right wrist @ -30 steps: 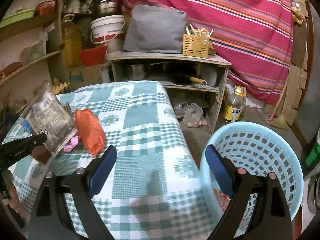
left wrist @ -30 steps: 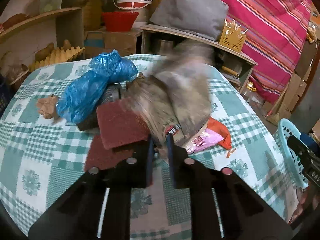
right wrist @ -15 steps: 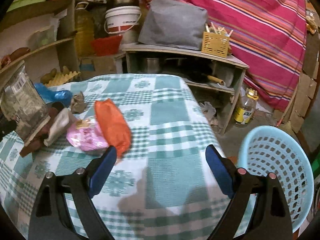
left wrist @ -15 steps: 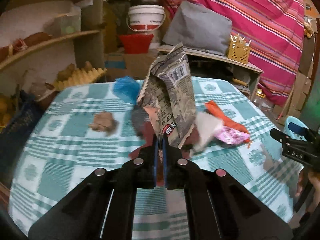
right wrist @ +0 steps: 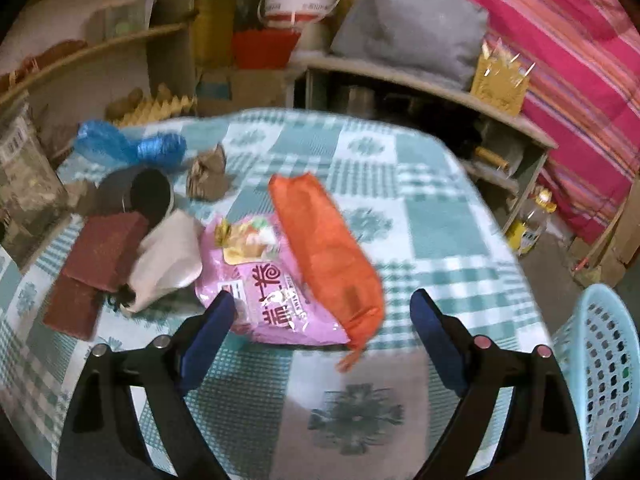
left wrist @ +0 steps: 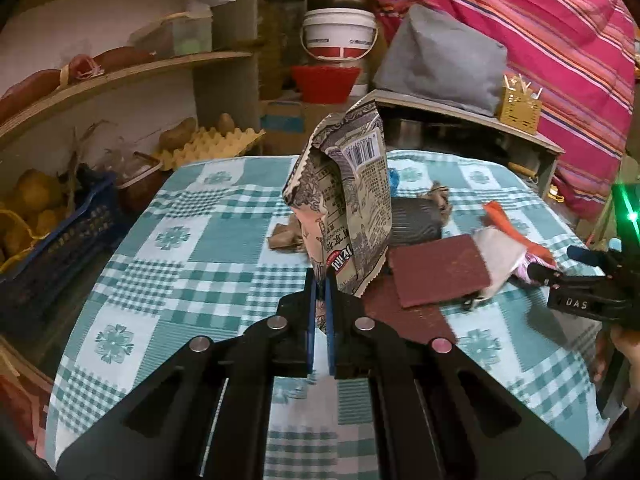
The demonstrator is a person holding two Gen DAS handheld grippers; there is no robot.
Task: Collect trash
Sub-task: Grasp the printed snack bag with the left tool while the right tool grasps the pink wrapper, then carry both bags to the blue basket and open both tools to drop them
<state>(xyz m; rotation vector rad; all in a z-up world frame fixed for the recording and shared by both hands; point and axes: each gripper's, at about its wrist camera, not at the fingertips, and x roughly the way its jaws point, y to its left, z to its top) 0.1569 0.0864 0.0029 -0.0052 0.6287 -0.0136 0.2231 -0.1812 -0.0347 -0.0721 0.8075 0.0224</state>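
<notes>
We pinch the grey snack bag (left wrist: 344,200) upright in our left gripper (left wrist: 320,280), lifted above the checked tablecloth (left wrist: 192,248). Our right gripper (right wrist: 324,312) – jaws wide, just narrowing, nothing clamped – hovers over the orange wrapper (right wrist: 324,248) and pink packet (right wrist: 272,292) lying on that tablecloth.

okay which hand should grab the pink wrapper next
Right. The right gripper is open and has just been closing slightly, with the pink wrapper just ahead. The left gripper is shut on the snack bag.

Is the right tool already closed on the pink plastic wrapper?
No, the right tool stands wide open above the pink plastic wrapper, its pads not pressing it.
</notes>
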